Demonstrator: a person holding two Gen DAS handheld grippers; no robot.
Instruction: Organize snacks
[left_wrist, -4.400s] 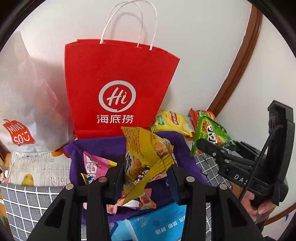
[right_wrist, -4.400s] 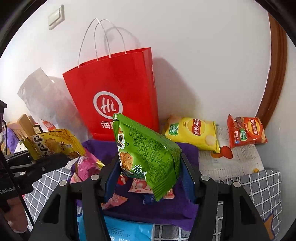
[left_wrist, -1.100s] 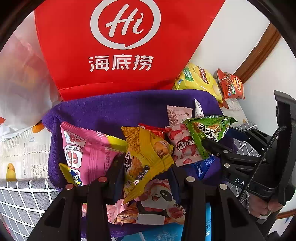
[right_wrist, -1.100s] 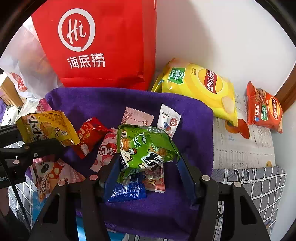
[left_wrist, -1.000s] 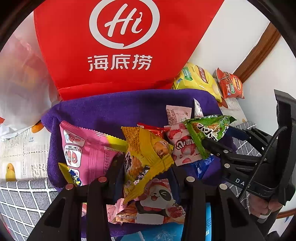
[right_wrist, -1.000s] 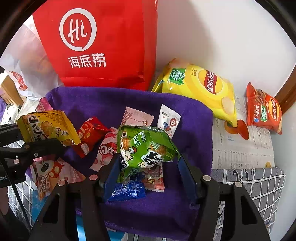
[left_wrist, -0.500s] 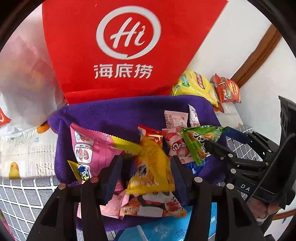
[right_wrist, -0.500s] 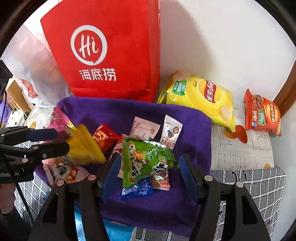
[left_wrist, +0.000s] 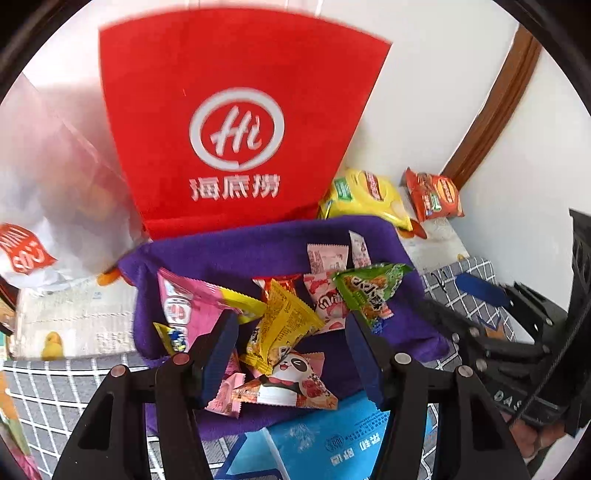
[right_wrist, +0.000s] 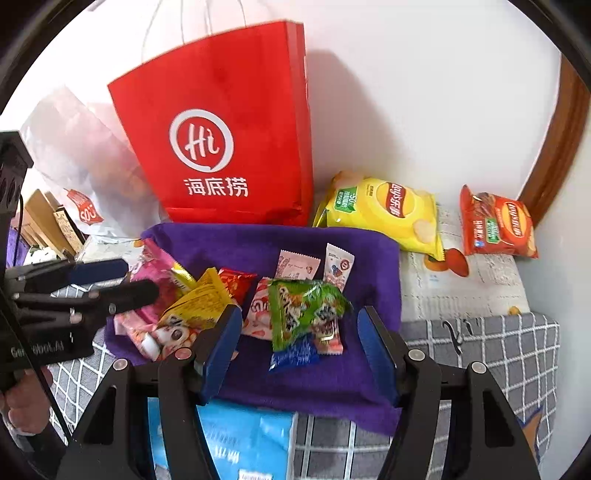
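Observation:
A purple cloth (left_wrist: 258, 251) (right_wrist: 258, 243) holds a pile of small snack packets. A yellow snack packet (left_wrist: 280, 328) (right_wrist: 199, 302) lies on the pile just beyond my open left gripper (left_wrist: 290, 332). A green snack packet (right_wrist: 303, 310) (left_wrist: 369, 288) lies on the cloth just beyond my open right gripper (right_wrist: 299, 328). Both grippers are empty. The left gripper also shows at the left of the right wrist view (right_wrist: 110, 280). A pink packet (left_wrist: 184, 306) and a panda packet (left_wrist: 288, 380) lie near the yellow one.
A red paper bag (left_wrist: 236, 133) (right_wrist: 221, 147) stands behind the cloth against the white wall. A yellow chip bag (right_wrist: 384, 210) and a red chip bag (right_wrist: 495, 225) lie to the right. A white plastic bag (left_wrist: 44, 192) is at left. A blue pack (left_wrist: 332, 435) lies in front.
Both grippers opened and let go of their packets, the yellow one from the left and the green one from the right. Both packets now rest on the cloth, and the grippers have pulled back and up.

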